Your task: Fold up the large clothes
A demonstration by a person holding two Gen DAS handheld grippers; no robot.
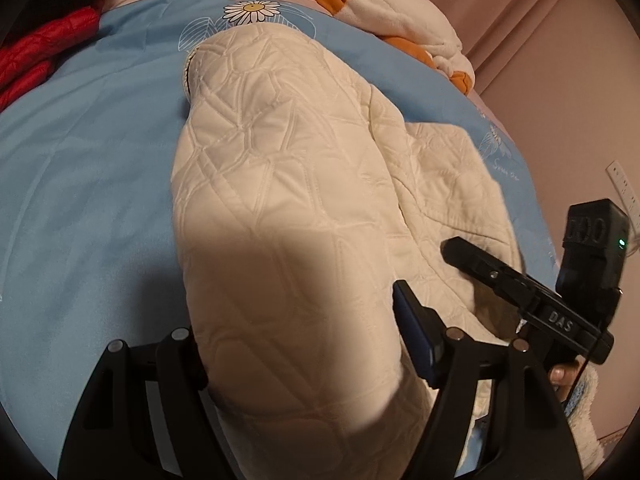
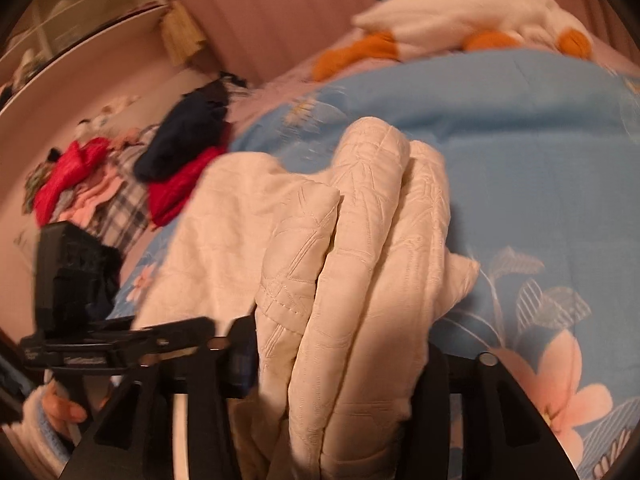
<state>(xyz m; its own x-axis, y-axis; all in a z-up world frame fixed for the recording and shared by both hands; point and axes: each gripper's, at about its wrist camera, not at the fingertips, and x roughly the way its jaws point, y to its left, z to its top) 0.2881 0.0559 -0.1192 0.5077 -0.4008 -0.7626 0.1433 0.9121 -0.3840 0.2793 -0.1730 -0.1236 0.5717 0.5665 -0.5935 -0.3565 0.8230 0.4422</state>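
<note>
A cream quilted garment [image 1: 280, 208] lies on a blue floral bedspread [image 1: 88, 152]. In the left wrist view my left gripper [image 1: 304, 360] is shut on a thick fold of it that bulges up between the fingers. My right gripper [image 1: 520, 280] shows at the right edge of that view, beside the garment's lower part. In the right wrist view my right gripper [image 2: 340, 364] is shut on a bunched fold of the garment [image 2: 360, 240], lifted off the bedspread [image 2: 520, 140]. My left gripper [image 2: 120, 340] appears at the lower left there. The fingertips are hidden by cloth.
A white and orange plush blanket [image 1: 380, 4] lies at the bed's far end. Red clothing [image 1: 44, 40] and a dark garment lie at the left side. A pile of mixed clothes [image 2: 92, 184] sits beyond the bed. Pink curtains [image 1: 540, 40] hang on the right.
</note>
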